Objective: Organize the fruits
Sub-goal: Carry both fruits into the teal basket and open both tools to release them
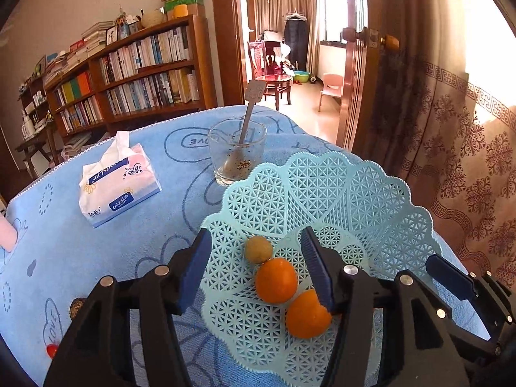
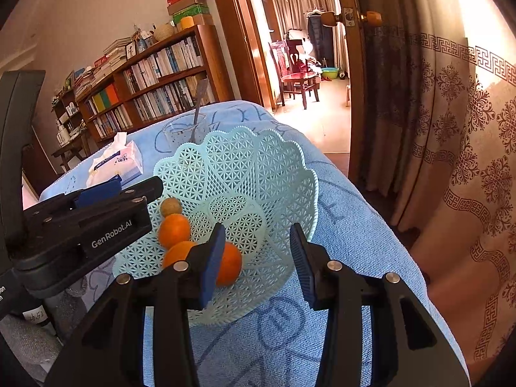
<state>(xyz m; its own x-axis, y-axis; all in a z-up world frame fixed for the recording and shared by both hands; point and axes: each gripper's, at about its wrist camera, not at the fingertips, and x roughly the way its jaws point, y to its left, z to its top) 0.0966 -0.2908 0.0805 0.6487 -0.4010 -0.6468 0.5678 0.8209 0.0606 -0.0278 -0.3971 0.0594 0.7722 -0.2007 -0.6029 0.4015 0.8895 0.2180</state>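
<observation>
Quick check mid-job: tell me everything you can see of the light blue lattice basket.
The light blue plastic lattice basket has a scalloped rim of heart-shaped openwork panels. It sits on the blue towel-covered table, in front of the clear glass with a spoon. Inside lie one small tan round fruit and three orange fruits, lined up and apparently touching.
</observation>
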